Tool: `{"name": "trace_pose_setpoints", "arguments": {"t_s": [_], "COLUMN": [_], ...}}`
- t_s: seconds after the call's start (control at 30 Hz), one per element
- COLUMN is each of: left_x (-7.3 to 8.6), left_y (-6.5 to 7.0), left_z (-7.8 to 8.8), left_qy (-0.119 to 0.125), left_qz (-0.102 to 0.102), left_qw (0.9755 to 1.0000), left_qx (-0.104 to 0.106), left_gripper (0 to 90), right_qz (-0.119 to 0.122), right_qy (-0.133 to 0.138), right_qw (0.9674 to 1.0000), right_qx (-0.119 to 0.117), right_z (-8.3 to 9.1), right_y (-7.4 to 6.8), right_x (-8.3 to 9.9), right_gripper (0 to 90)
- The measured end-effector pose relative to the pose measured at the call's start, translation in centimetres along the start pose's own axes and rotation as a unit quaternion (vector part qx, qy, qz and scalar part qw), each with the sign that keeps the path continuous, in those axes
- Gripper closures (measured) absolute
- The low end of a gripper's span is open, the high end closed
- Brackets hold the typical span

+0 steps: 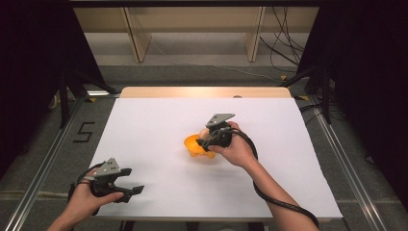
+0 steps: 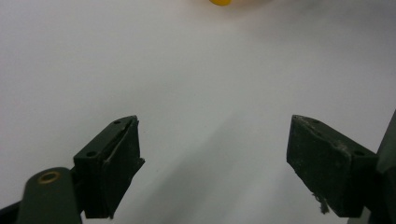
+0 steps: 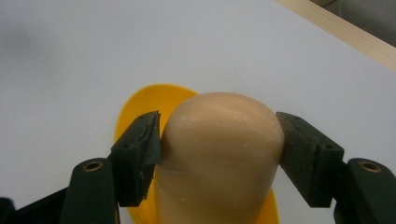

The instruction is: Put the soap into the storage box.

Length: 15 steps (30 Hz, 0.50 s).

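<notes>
A beige egg-shaped thing (image 3: 219, 154) sits between both pads of my right gripper (image 3: 218, 156), which is shut on it. Under it lies a yellow bowl (image 3: 140, 105) on the white sheet. In the high view the right gripper (image 1: 210, 137) hovers over the yellow bowl (image 1: 192, 145) near the table's middle, with the egg (image 1: 204, 133) just showing at its tip. My left gripper (image 1: 130, 182) rests at the near left, its jaws wide apart with nothing between them. The left gripper view shows that gripper (image 2: 212, 168) over bare white sheet, the yellow bowl's edge (image 2: 220, 2) at the top.
A white sheet (image 1: 159, 120) covers the table, with a wooden strip (image 1: 204, 92) bare along the far edge. Black cables trail from both grippers. Dark stands and floor cables lie beyond the table, and a "5" mark (image 1: 84, 131) is on the floor at left.
</notes>
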State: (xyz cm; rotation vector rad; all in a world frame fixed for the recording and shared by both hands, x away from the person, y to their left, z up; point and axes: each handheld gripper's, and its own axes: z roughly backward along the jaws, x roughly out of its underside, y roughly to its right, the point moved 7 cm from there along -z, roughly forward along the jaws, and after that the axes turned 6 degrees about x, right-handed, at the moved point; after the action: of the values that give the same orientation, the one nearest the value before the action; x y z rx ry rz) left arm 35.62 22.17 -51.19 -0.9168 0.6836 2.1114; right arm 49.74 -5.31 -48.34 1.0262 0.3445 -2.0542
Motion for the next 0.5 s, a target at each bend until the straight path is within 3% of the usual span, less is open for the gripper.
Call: {"name": "trace_pose_setpoints", "arguments": {"t_s": [0.13,0.23,0.33,0.4,0.47,0.5], "left_x": [0.01,0.02,-0.02,0.13,0.04,0.04], "left_y": [0.01,0.00,0.04,-0.21,0.03,0.02], "left_z": [-0.01,0.00,-0.02,0.13,-0.03,-0.04], "left_qy": [-0.001,-0.002,0.002,-0.012,-0.002,-0.002], "left_qz": [0.000,0.000,0.002,-0.009,0.002,0.001], "left_qw": [1.0000,1.0000,1.0000,0.9999,1.0000,1.0000], "left_qx": [0.000,-0.001,0.001,-0.003,0.000,0.000], "left_gripper": [17.2,17.3,17.2,17.2,17.2,17.2], "right_qz": [-0.004,0.007,-0.001,-0.008,-0.012,-0.003], "right_qy": [0.004,0.007,0.002,0.008,0.010,0.012], "right_qw": [1.0000,1.0000,1.0000,0.9999,0.9998,0.9999], "right_qx": [0.004,0.001,0.001,-0.001,-0.009,-0.009], "right_z": [-0.19,-0.35,-0.36,-0.41,-0.38,-0.39], "right_y": [-0.16,-0.24,-0.45,-0.67,-0.87,-0.94], "right_x": [-0.21,-0.35,-0.31,-0.40,-0.48,-0.54], "right_gripper": [34.5,34.6,34.4,34.4,33.9,32.6]}}
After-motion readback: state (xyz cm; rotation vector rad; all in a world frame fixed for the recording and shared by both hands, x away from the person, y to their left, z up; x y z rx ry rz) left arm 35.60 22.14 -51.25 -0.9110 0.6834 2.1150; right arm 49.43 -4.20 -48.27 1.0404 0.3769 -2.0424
